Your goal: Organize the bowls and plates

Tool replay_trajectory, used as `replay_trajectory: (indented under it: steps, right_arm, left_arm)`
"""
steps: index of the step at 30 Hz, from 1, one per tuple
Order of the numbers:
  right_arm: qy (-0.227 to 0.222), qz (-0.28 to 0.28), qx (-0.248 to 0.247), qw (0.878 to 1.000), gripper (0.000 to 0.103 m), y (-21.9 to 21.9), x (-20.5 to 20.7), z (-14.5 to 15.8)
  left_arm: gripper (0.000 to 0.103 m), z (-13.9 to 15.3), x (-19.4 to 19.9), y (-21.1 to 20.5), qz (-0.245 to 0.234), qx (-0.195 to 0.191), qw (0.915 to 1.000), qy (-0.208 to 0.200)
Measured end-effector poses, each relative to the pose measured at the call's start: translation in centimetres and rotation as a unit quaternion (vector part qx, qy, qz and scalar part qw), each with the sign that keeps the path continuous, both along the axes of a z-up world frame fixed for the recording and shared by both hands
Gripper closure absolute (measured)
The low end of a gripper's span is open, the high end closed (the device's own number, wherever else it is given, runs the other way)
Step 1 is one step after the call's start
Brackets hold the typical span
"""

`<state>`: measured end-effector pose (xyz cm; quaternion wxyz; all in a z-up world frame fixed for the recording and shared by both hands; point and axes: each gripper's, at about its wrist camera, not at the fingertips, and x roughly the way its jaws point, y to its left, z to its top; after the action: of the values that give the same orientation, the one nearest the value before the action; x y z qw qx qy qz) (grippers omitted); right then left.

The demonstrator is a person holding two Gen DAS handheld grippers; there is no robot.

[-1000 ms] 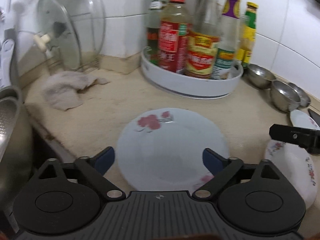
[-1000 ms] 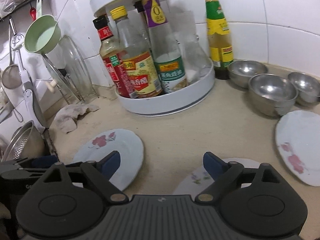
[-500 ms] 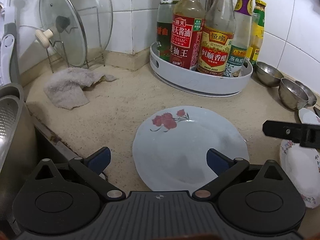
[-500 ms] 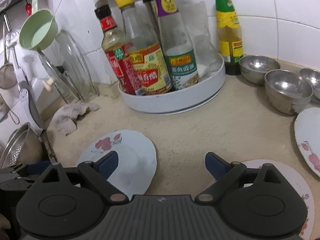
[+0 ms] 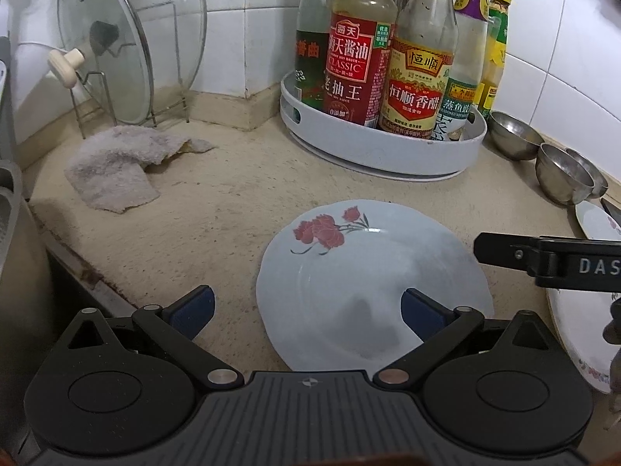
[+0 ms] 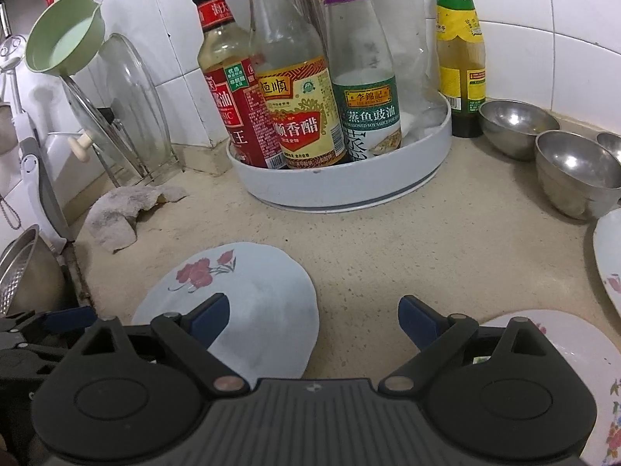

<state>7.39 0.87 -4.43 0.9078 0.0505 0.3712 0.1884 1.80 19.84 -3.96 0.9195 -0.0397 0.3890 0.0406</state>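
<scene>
A pale blue plate with a red flower (image 5: 368,283) lies flat on the beige counter; it also shows in the right wrist view (image 6: 252,295). My left gripper (image 5: 306,310) is open and empty, its right finger over the plate's near part. My right gripper (image 6: 314,320) is open and empty, straddling the plate's right edge. A white floral plate (image 6: 562,353) lies at the right, also in the left wrist view (image 5: 578,334). Another flowered plate (image 6: 609,260) and steel bowls (image 6: 574,171) sit at the far right.
A white turntable tray (image 5: 384,151) with sauce bottles stands at the back. A glass lid on a wire rack (image 5: 128,50) and a crumpled cloth (image 5: 116,167) are at the back left. A metal strainer in a sink (image 6: 23,272) is at the left.
Both grippers have moved left and lower toward the counter. The blue plate now sits to the right in the left view. No plate has moved.
</scene>
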Motion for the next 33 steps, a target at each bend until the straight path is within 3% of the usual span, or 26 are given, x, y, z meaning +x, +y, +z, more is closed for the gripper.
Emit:
replay_trajectory:
  steps: [15,23,26,29,33]
  right_arm:
    - [0.027,0.005,-0.014,1.000,0.011,1.1,1.0,-2.1]
    - [0.043,0.016,-0.003,0.999,0.016,1.2,1.6,-2.8]
    - [0.041,0.029,0.005,0.999,0.024,1.4,1.6,-3.0]
    - [0.041,0.048,0.009,0.998,0.044,1.7,1.5,-2.9]
    - [0.046,0.061,0.021,0.997,0.050,1.9,1.5,-2.9]
  left_arm:
    - [0.001,-1.4,1.4,0.8,-0.016,-0.014,0.9997,0.015]
    - [0.013,-2.2,2.3,0.4,-0.033,-0.010,0.9990,0.028]
    - [0.018,-2.5,2.5,0.6,-0.034,-0.023,0.9987,0.031]
    - [0.023,-2.4,2.7,1.0,-0.030,-0.025,0.9988,0.030]
    - [0.033,-2.4,2.7,1.4,-0.025,-0.028,0.9990,0.024]
